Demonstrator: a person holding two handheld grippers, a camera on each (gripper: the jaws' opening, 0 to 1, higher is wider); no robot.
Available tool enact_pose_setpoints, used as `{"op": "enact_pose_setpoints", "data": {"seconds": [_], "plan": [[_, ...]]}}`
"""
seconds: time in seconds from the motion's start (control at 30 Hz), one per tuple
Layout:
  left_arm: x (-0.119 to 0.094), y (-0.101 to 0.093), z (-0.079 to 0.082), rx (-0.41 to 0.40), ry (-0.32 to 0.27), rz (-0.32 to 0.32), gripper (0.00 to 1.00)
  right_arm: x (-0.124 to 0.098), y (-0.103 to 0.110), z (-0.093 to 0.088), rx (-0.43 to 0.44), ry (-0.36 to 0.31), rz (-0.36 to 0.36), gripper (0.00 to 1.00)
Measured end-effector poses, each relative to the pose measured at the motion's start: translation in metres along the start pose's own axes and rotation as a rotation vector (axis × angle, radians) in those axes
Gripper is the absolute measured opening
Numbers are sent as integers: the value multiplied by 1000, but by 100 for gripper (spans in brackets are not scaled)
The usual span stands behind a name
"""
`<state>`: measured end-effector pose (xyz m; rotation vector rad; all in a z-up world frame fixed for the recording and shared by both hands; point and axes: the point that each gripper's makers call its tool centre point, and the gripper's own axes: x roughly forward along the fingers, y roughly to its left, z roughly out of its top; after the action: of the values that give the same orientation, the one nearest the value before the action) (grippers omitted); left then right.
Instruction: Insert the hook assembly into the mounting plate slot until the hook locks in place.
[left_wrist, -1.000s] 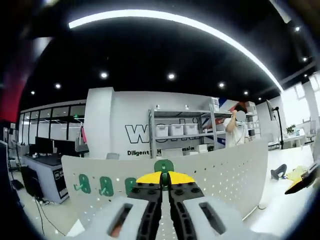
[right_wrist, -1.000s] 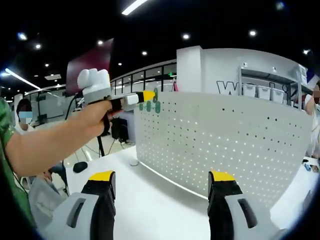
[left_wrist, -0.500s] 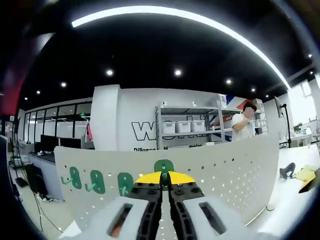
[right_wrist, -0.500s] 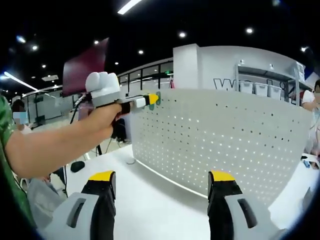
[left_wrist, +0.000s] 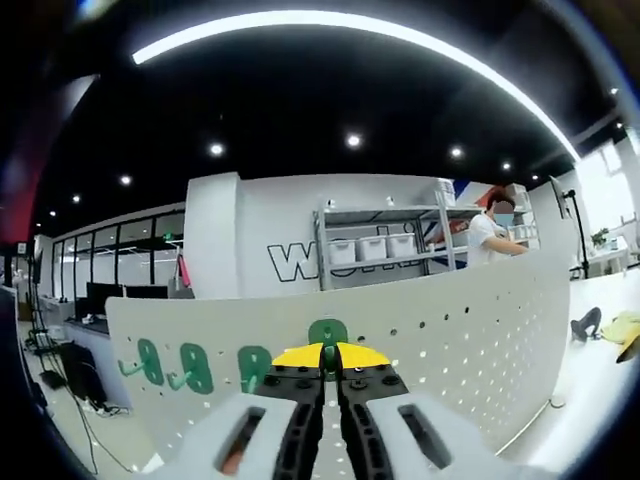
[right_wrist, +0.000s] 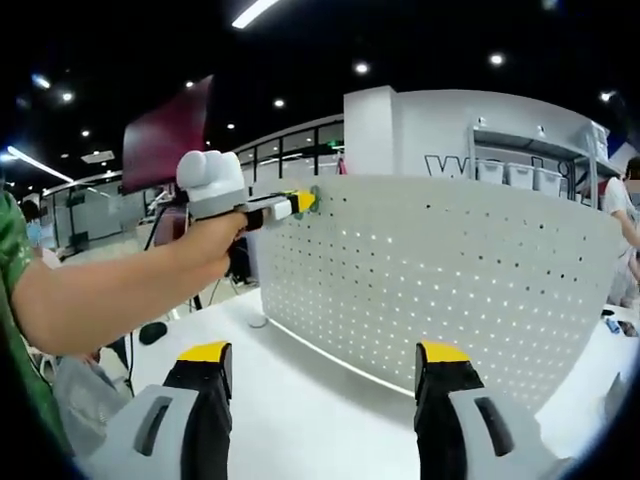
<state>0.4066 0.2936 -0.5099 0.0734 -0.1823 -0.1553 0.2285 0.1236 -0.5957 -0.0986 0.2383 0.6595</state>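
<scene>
The room is a large office with a dark ceiling, spot lights and a metal shelf (left_wrist: 385, 250) at the back wall. A white perforated mounting plate (left_wrist: 450, 345) stands upright on the white tabletop (right_wrist: 320, 415). In the left gripper view the left claw (left_wrist: 329, 362) is clenched on a green hook (left_wrist: 327, 333) at the plate's top edge; three mounted hooks (left_wrist: 195, 367) sit at its 9 o'clock. In the right gripper view the right claw (right_wrist: 325, 365) is released, and the left claw is at 10 o'clock.

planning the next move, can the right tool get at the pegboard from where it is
Probably yes: the right tool is open and empty, facing the pegboard with only bare white tabletop between; the left tool works at the far edge.
</scene>
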Motion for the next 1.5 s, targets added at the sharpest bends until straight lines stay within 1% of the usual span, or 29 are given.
{"op": "enact_pose_setpoints", "data": {"seconds": [0.13,0.37,0.73,0.93,1.17,1.23,1.5], "plan": [[2,-1,-2,-16,-3,-3,3,0,-1,-2,-1,7,-3,76],[5,0,-7,-13,-3,3,3,-1,-2,-2,3,8,-8,75],[5,1,-7,-20,-22,9,3,1,-2,-5,4,16,-7,75],[4,3,-15,-36,-13,11,3,1,-3,-5,4,19,-6,75],[5,1,-12,-25,-23,13,3,2,-4,-8,6,23,-6,74],[5,1,-12,-10,-22,13,3,1,-5,-8,8,23,-9,74],[8,0,-16,0,-19,13,3,3,-5,-9,7,28,-7,74]]}}
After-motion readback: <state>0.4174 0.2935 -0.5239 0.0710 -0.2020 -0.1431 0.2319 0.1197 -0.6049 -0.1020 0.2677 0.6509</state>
